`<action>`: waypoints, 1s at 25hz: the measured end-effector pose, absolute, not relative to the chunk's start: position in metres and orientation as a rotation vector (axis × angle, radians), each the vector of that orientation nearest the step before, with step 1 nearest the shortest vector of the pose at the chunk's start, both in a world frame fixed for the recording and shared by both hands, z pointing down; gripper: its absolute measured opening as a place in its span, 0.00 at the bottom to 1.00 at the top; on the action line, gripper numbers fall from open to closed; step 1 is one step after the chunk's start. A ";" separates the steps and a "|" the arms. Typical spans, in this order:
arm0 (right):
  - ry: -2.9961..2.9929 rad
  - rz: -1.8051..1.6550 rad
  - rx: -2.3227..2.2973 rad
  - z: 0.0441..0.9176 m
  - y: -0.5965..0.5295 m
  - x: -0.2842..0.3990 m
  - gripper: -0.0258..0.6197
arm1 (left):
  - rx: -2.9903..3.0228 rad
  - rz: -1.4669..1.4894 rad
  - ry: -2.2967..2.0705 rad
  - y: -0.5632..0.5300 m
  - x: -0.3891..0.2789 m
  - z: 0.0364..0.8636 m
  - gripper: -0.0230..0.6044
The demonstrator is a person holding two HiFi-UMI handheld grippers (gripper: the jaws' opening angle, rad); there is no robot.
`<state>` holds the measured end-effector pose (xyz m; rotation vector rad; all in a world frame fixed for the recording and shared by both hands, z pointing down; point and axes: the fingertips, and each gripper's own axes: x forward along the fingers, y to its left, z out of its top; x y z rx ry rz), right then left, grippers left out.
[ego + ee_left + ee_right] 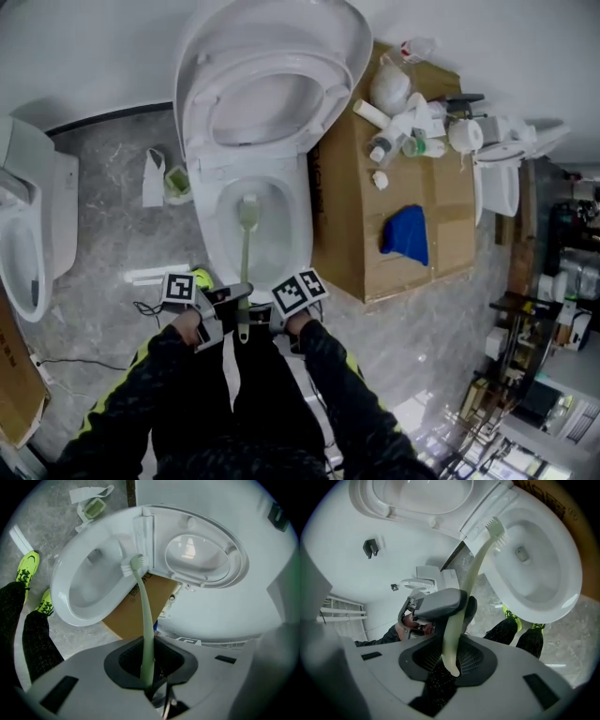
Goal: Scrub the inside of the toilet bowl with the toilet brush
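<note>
- My left tool (149,680) is clamping the toilet brush (246,267) by its handle, and my right tool (451,666) is clamping the handle's end.
- The brush head is sitting inside the open toilet bowl (207,234).

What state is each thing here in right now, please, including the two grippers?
toilet lid, raised upright.
toilet seat, raised against the lid.
toilet bowl, uncovered.
toilet brush, head at the back of the bowl, handle gripped.
left gripper, shut on the brush handle.
right gripper, shut on the handle's end.
blue cloth, crumpled on the cardboard box.
</note>
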<state>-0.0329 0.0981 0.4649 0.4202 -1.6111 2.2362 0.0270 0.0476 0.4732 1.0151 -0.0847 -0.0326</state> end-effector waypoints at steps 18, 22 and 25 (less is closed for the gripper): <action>-1.831 2.068 0.457 0.346 0.171 -0.023 0.17 | 1.199 -0.021 -0.106 0.120 0.036 0.348 0.13; -1.870 2.051 0.430 0.332 0.204 -0.014 0.17 | 1.240 -0.003 -0.122 0.151 0.046 0.331 0.13; -1.897 2.038 0.416 0.322 0.228 -0.006 0.17 | 1.263 -0.003 -0.133 0.175 0.054 0.320 0.13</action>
